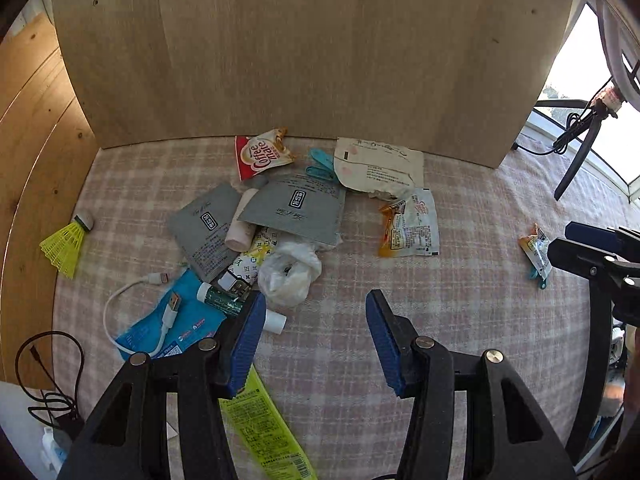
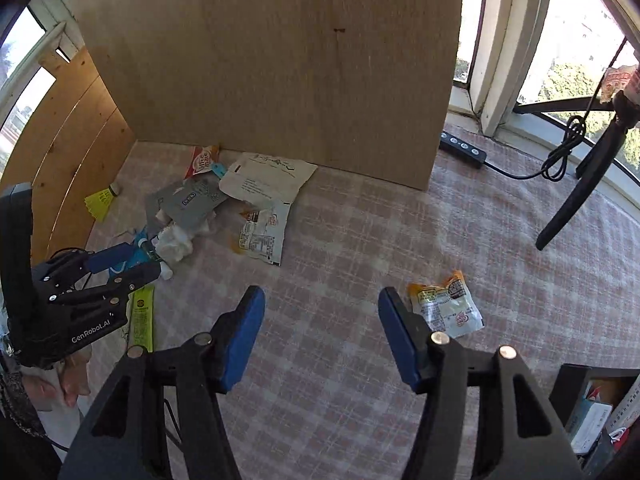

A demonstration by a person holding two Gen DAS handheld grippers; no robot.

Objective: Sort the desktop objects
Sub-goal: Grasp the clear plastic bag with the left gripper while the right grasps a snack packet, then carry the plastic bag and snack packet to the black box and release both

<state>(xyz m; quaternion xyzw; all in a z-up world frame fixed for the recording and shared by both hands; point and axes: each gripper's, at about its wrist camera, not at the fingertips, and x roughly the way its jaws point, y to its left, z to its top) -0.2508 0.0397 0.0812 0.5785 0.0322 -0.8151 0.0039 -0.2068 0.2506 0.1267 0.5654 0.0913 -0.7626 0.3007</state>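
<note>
Blue-padded and spread wide with nothing between its pads, the left gripper (image 1: 316, 336) hangs low over the checked surface (image 1: 460, 320) in the left wrist view, its left pad above the near edge of the clutter. That placing suggests it is lined up to pick from the pile rather than carrying anything. Right under it lie a green sachet (image 1: 264, 424), a small white tube (image 1: 276, 322) and a blue packet (image 1: 168, 328) with a white USB cable (image 1: 132, 312) looped across it. Farther on, grey pouches (image 1: 296, 210), a crumpled white plastic bag (image 1: 288, 272) and a Coffee-mate sachet (image 1: 262, 152) overlap, so lifting one may drag others. A yellow shuttlecock (image 1: 66, 242) sits apart by the wooden side panel (image 1: 36, 152). Only this view resolves the pile's small items.

From the right wrist view, the right gripper (image 2: 322, 332) is likewise parted and empty, hovering above bare cloth. An orange-and-white snack packet (image 2: 444, 310) lies just beside its right finger, well apart from the heap, probably a sorted-out spot or the next pick. This view alone shows the left gripper from outside (image 2: 108, 268), a power strip (image 2: 462, 148) behind the backboard (image 2: 260, 60), and a box (image 2: 592, 408) at the lower right, perhaps a destination.
</note>
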